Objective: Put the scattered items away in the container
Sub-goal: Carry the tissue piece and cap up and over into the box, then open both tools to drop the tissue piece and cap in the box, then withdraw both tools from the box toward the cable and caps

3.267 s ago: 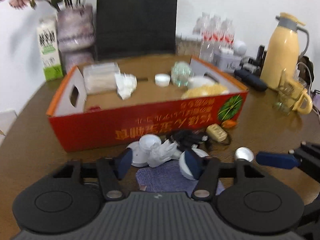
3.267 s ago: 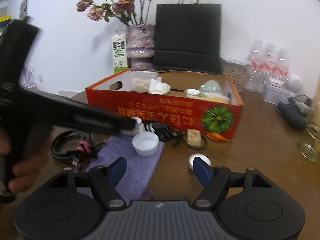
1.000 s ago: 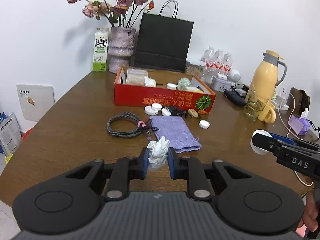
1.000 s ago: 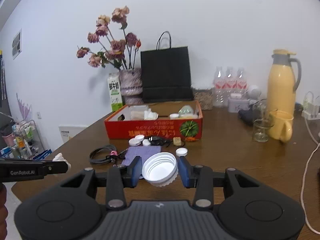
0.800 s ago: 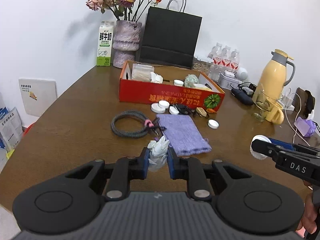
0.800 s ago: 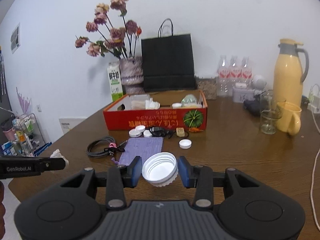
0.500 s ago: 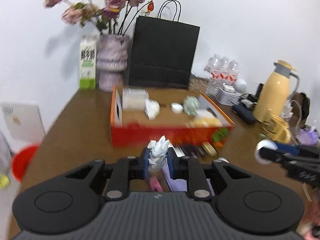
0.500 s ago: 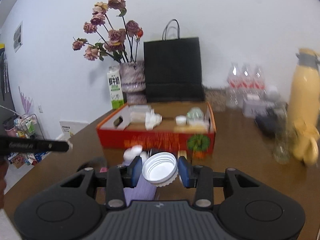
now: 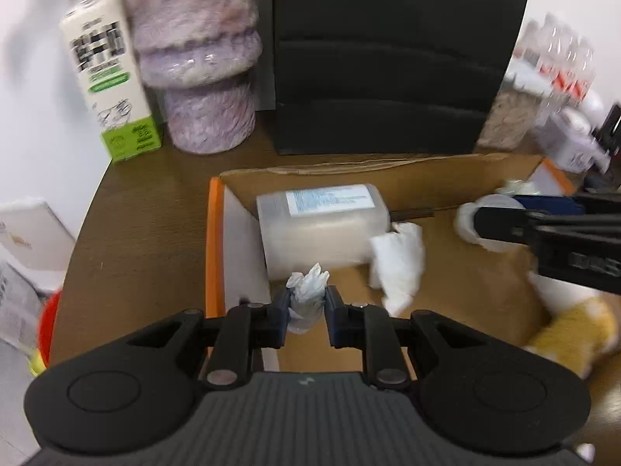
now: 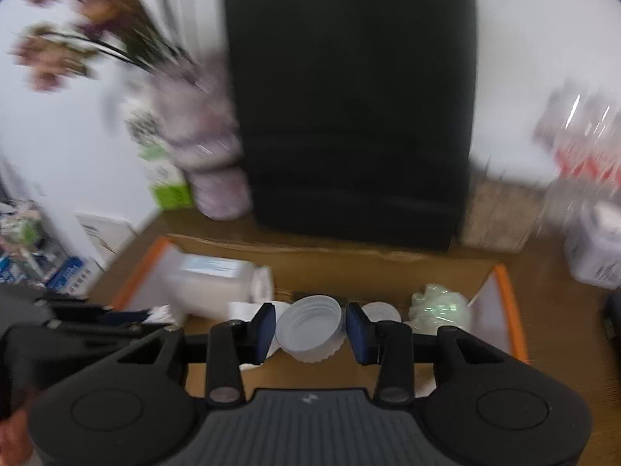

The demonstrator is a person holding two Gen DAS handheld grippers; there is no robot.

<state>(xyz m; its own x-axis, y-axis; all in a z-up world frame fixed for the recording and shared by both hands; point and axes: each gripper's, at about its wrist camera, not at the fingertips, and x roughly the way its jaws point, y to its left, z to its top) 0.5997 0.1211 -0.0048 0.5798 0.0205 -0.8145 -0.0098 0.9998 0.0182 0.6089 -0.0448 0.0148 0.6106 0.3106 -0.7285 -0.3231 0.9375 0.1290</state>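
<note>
Two grippers showed: the left gripper pinched one tissue wad, the right gripper one white lid. Ahead of them sat one box. In it lay one plastic jar, a second tissue wad, a second lid, one green wad and one yellow thing. Beyond stood one carton, one vase and one black bag. The bottles at far right were too blurred to count.

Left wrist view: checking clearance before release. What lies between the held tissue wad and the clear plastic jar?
Nothing: in the left wrist view, the tissue wad sits just before the clear plastic jar.
</note>
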